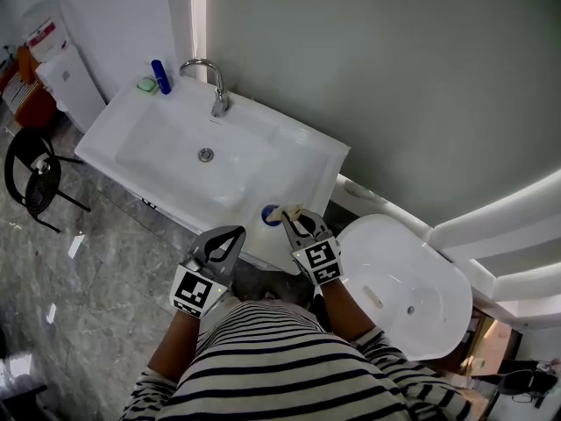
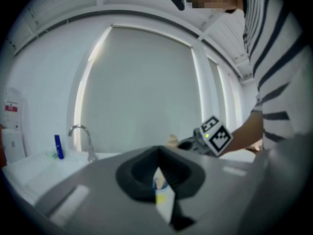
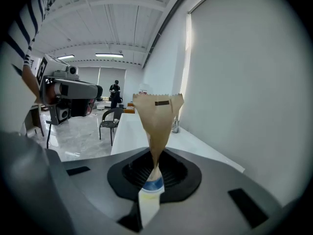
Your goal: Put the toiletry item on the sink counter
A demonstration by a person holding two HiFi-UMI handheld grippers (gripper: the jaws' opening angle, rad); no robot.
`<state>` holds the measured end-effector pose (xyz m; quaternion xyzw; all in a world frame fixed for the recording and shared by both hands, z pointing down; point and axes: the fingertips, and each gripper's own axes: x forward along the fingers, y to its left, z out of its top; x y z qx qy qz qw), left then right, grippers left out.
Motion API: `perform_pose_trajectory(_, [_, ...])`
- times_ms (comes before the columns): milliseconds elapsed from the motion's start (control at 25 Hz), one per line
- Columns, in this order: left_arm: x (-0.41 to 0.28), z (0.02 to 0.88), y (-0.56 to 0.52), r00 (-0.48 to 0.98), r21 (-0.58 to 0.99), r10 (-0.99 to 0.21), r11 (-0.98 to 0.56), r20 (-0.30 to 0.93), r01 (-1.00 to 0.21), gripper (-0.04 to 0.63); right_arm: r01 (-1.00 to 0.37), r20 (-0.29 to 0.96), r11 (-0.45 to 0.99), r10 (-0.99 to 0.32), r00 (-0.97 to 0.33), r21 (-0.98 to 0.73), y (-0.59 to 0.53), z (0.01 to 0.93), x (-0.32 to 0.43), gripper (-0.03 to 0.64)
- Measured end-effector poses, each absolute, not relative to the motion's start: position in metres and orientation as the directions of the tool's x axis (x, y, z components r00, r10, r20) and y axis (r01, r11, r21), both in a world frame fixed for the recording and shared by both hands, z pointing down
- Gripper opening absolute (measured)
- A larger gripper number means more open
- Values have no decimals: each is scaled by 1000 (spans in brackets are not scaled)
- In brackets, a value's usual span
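Observation:
A tan sachet (image 1: 292, 210) with a crimped top edge is pinched by its lower end in my right gripper (image 1: 295, 221). It stands upright between the jaws in the right gripper view, where the sachet (image 3: 157, 116) rises from my right gripper (image 3: 155, 174). It hovers over the near right corner of the white sink counter (image 1: 308, 152), beside a small round blue-rimmed thing (image 1: 271, 215). My left gripper (image 1: 230, 237) is shut and holds nothing, just off the counter's front edge. From the left gripper (image 2: 158, 176) the counter (image 2: 29, 173) shows to the left.
A chrome faucet (image 1: 216, 88) stands behind the basin (image 1: 206, 154). A blue bottle (image 1: 160, 76) and a green soap (image 1: 146, 85) sit at the counter's far left corner. A white toilet (image 1: 412, 279) is to the right, a black chair (image 1: 31, 178) to the left.

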<state>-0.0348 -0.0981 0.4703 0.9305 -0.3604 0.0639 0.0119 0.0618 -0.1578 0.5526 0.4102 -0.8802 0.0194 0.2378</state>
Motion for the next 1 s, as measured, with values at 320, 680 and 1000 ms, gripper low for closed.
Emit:
perform_pose_trajectory(320, [-38,469,-96,726,-28,-677,-734,118,-679,6,-727,479,670,-693,-538,153,-162,575,59,29])
perform_pose_trajectory(680, [-40,470,-93,725,-29,-677,-733,128,-680,6,-728,527,671,-673,-518,141,-165,600,57,28])
perform_pose_trajectory(1000, [-39,472,-98,725,-27,-677,-733,127,-680,6,-709,554,687,-655,-513,156,-169,616,49,29])
